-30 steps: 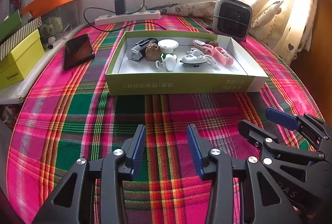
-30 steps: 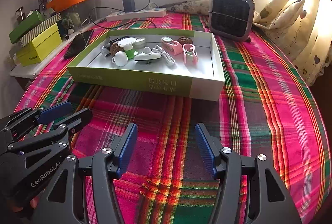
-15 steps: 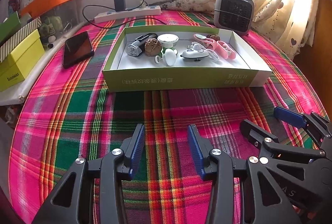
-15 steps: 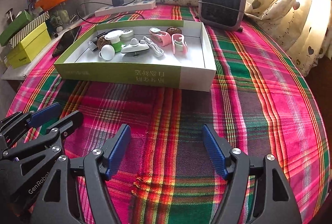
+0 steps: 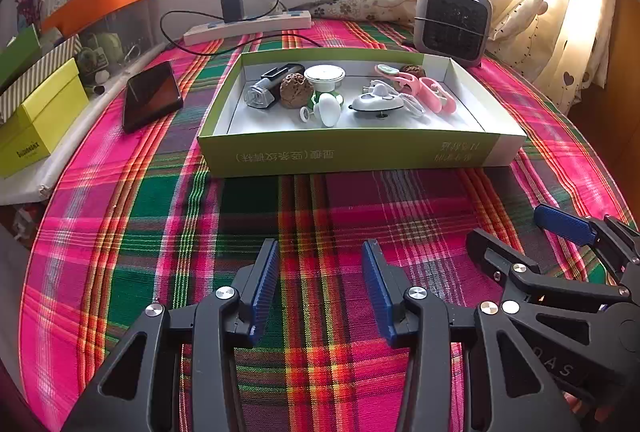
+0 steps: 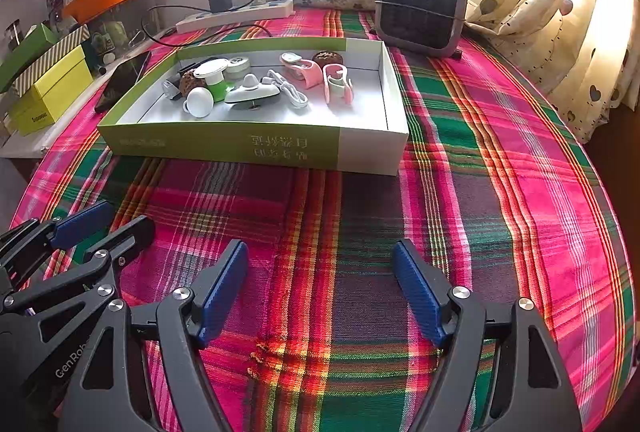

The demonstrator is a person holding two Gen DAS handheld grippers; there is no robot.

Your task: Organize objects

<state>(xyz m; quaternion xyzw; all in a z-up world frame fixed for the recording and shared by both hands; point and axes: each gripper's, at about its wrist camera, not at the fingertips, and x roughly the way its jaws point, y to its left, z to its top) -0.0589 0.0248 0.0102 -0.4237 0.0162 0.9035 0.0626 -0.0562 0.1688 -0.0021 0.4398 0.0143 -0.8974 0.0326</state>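
Note:
A shallow green-and-white box [image 5: 352, 154] [image 6: 256, 146] sits on the plaid cloth. It holds several small items: a white knob [image 5: 329, 109] [image 6: 199, 102], a brown walnut-like ball [image 5: 295, 90], a white-and-green lid piece [image 5: 324, 75], a grey-white saucer-shaped gadget [image 5: 376, 102] [image 6: 252, 94], pink clips [image 5: 430, 92] [image 6: 338, 84] and a silver-black cylinder [image 5: 266, 88]. My left gripper [image 5: 320, 284] is open and empty, low over the cloth in front of the box. My right gripper [image 6: 320, 288] is open wide and empty, beside the left one.
A black phone [image 5: 151, 95] lies left of the box. A grey fan heater [image 5: 454, 20] [image 6: 420, 6] stands behind it on the right. A power strip with a charger [image 5: 248, 24] lies at the back. Yellow and green boxes [image 5: 38, 116] stack at the left edge. Curtains hang on the right.
Both grippers have pulled back from the box, which now looks farther away. The right gripper's jaws have opened wider. The left gripper's jaws look unchanged.

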